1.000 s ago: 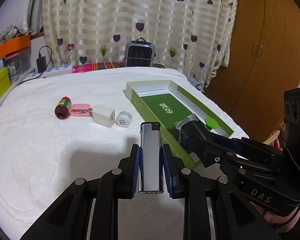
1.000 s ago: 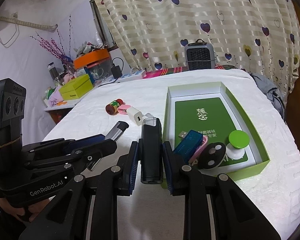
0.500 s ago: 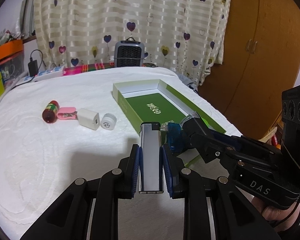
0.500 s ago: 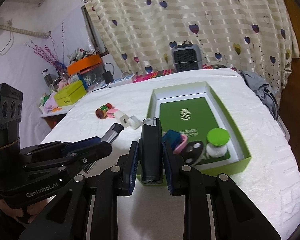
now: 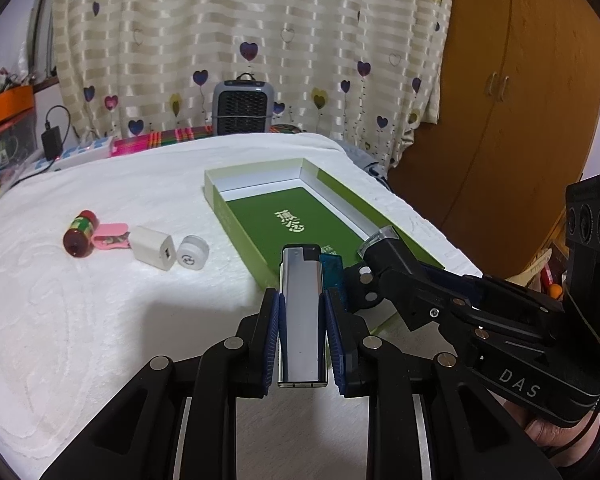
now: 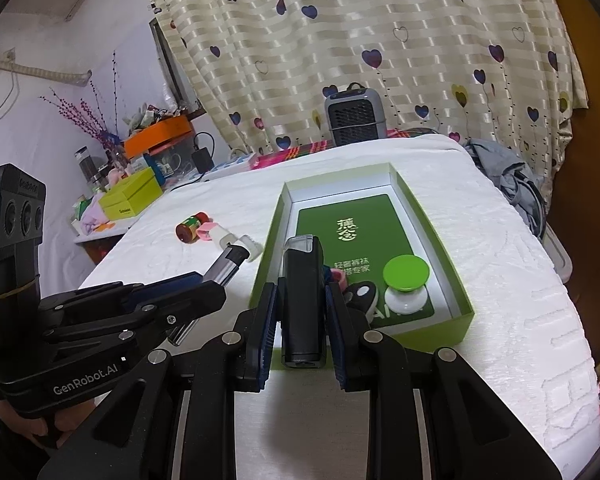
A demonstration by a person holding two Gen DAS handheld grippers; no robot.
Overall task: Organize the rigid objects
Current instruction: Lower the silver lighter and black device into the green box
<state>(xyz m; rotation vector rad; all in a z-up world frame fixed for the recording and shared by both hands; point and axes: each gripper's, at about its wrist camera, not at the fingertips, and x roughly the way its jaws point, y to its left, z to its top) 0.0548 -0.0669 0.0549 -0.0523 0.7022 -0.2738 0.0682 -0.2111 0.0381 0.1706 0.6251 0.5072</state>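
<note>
- The left gripper [image 5: 302, 334] pinches a silver lighter [image 5: 302, 316]; the right gripper [image 6: 302, 330] pinches a black lighter [image 6: 302, 300].
- Over the last second both have drifted closer to the green box [image 6: 440, 276] (near end already crowded), so dropping them in looks next.
- A bottle [image 5: 80, 227], clip [image 5: 110, 236], charger [image 5: 153, 248] and cap [image 5: 193, 253] lie on the white cloth [image 5: 100, 320].

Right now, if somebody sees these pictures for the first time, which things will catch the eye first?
Probably the two clamped items: the left tongs grip a silver lighter, the right tongs a black device, both near the open green box on the white cloth. Inside the box sits a bright green-topped knob.
</note>
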